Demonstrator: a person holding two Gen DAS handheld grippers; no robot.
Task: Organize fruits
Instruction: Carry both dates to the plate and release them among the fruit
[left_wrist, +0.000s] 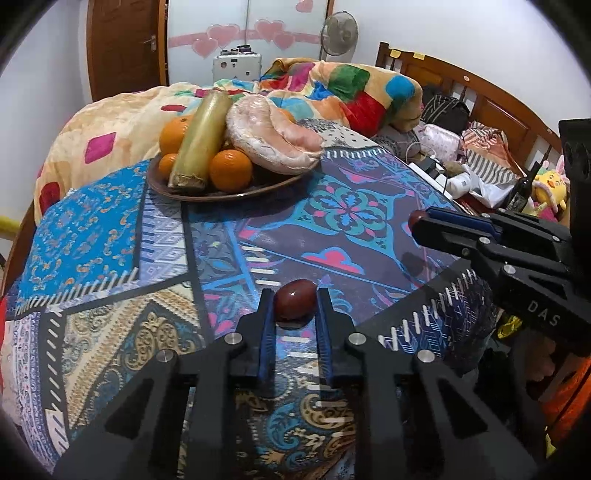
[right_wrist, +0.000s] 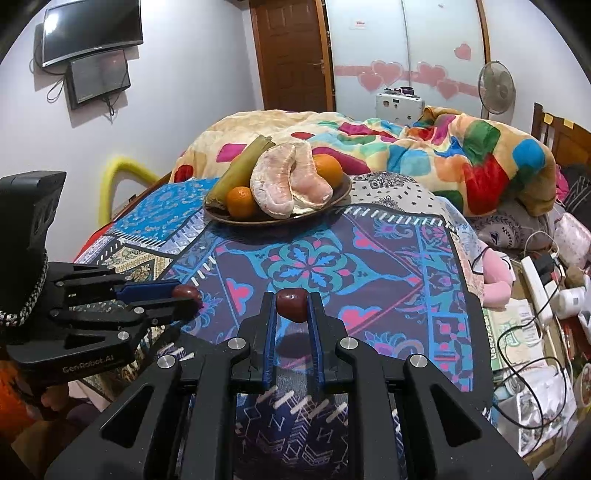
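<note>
We are looking low and close along each gripper's fingers, both facing the fruit plate (left_wrist: 221, 194) (right_wrist: 273, 220), sharing the patterned cloth (left_wrist: 110, 236) (right_wrist: 388, 266).

Home bedroom: ahead of the gripper a bed with a wooden headboard (left_wrist: 491, 96), a rumpled multicoloured blanket (right_wrist: 424, 147) and a patterned spread (right_wrist: 332, 266) with a fruit plate (right_wrist: 273, 219) on it. Beyond the bed, a brown wooden door (right_wrist: 291, 55), a wardrobe panel with pink heart stickers (right_wrist: 406, 74), a standing fan (right_wrist: 496, 86). Up left on the wall hangs a TV (right_wrist: 92, 29); to the right, household clutter: a power strip with cables (right_wrist: 535, 284), a yellow plush toy (left_wrist: 550, 184), bags and clothes.
</note>
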